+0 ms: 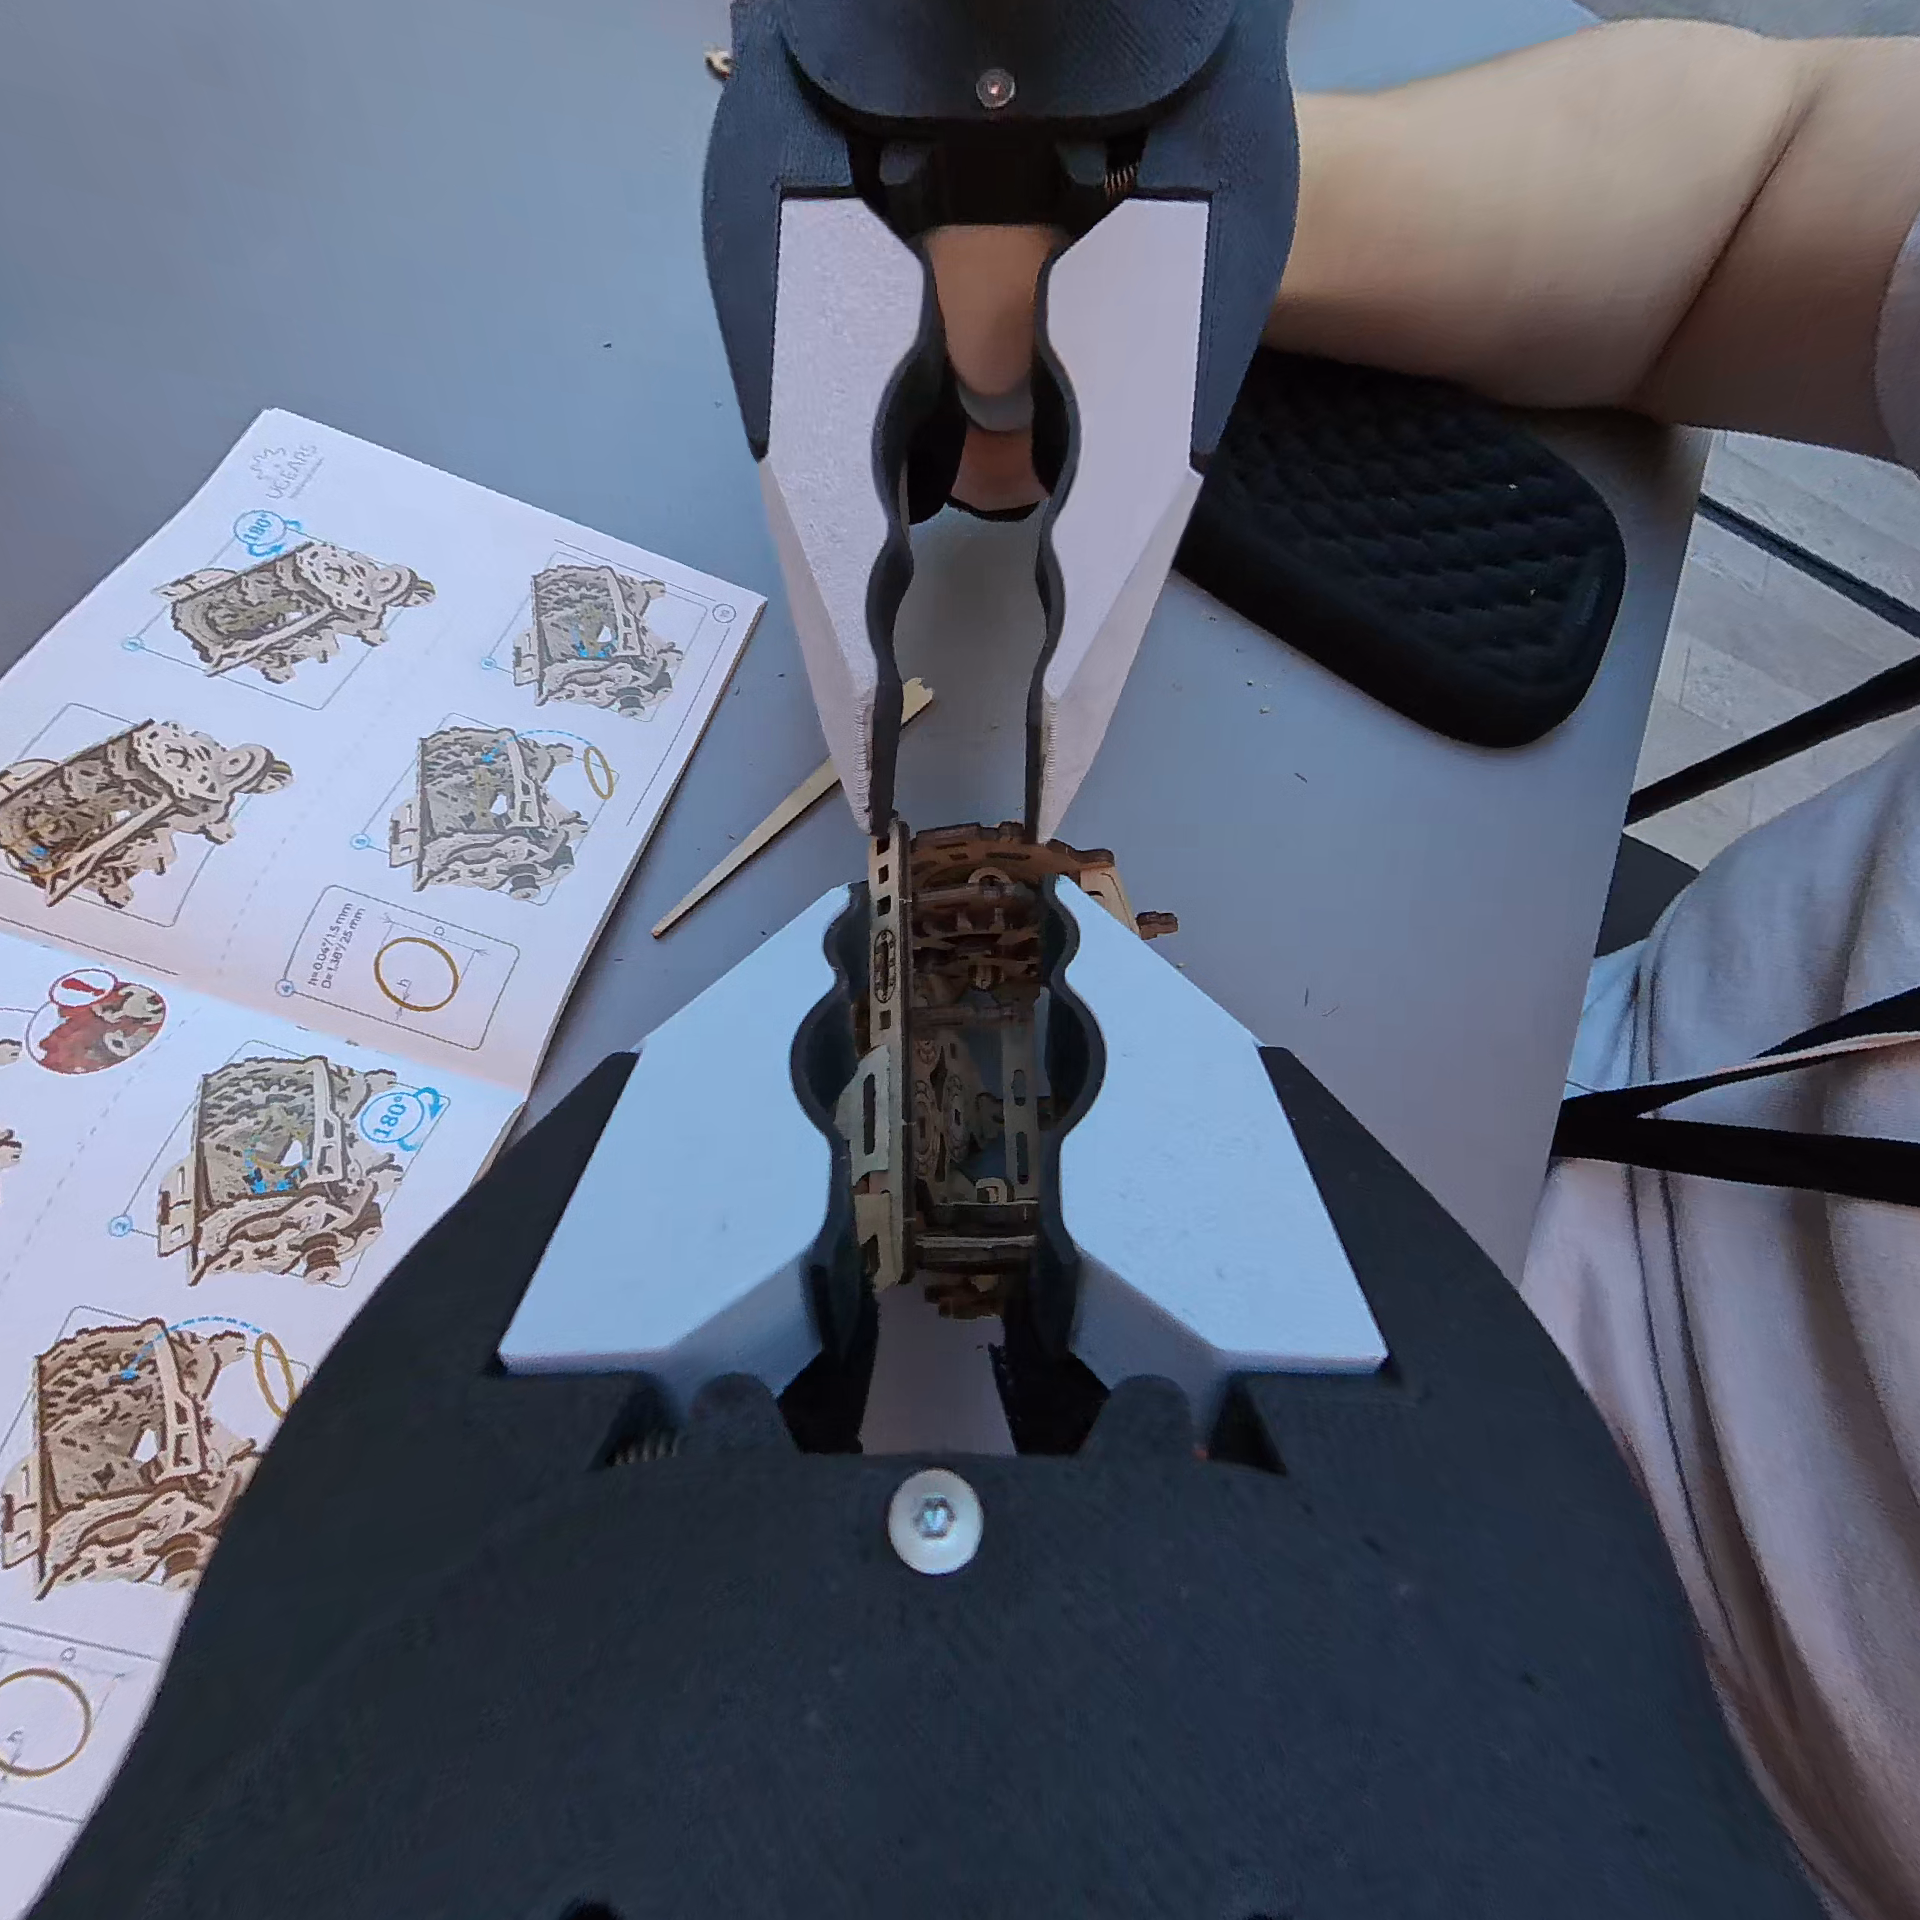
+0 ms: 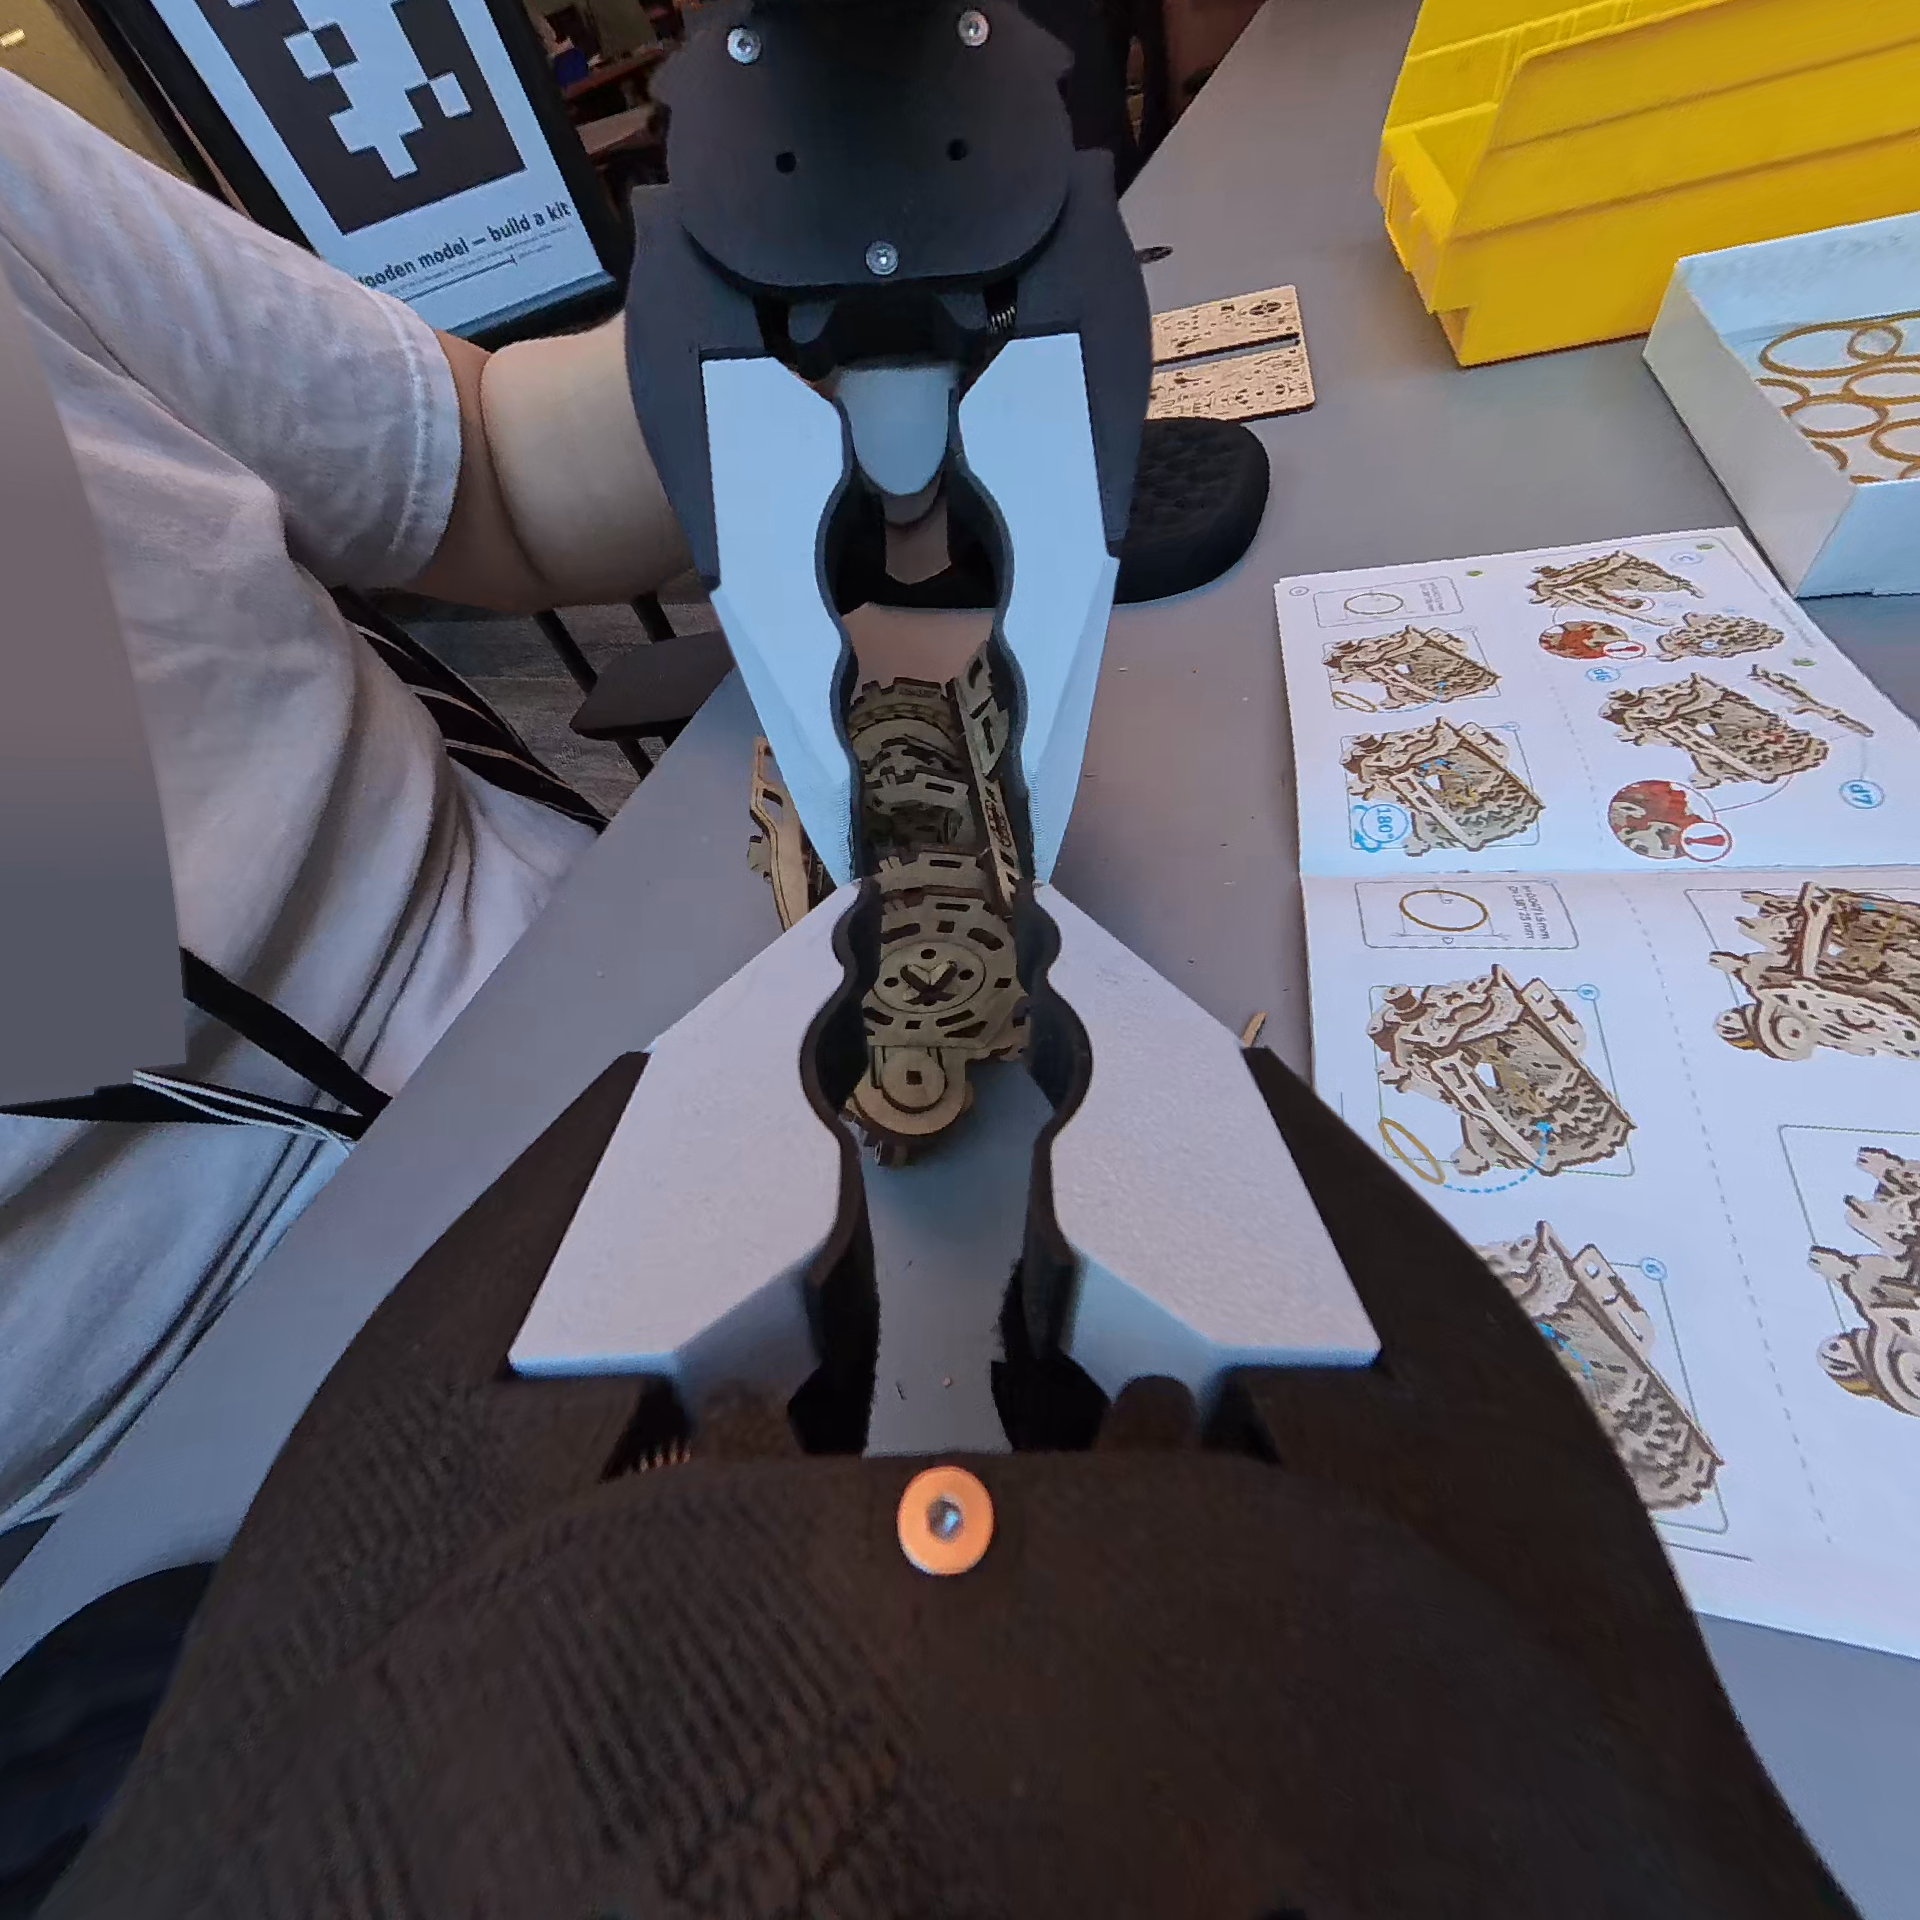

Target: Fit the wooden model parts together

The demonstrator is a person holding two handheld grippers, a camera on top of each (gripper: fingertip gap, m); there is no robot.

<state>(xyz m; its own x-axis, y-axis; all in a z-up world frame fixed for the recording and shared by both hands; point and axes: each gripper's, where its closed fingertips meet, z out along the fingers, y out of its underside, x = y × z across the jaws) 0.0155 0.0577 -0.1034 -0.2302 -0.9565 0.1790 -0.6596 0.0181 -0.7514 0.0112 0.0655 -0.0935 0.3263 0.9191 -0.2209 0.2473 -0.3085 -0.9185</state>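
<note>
A small, partly built wooden model [image 1: 940, 1091] of laser-cut gears and plates sits low over the grey table [image 1: 1299, 935], held between both grippers, which face each other tip to tip. My left gripper [image 1: 956, 888] is shut on the model's near end. My right gripper [image 1: 958, 826] comes in from the far side, its tips on the model's far end. In the right wrist view the model [image 2: 935, 987] sits between the jaws of my right gripper [image 2: 945, 891], and my left gripper [image 2: 940, 862] grips it from the opposite side.
An open instruction booklet [image 1: 312, 831] [image 2: 1610, 935] lies beside the model. Also on the table are a thin wooden stick [image 1: 748, 852], a black pad [image 1: 1403, 561], a loose wooden piece [image 2: 774, 821], a part sheet [image 2: 1231, 353], a yellow bin [image 2: 1662, 156] and a white box of rubber bands [image 2: 1704, 416]. A person sits at the table's edge. The grippers are tip to tip, or close to it. From either gripper's tips it is about 7 cm to the thin wooden stick [image 1: 748, 852].
</note>
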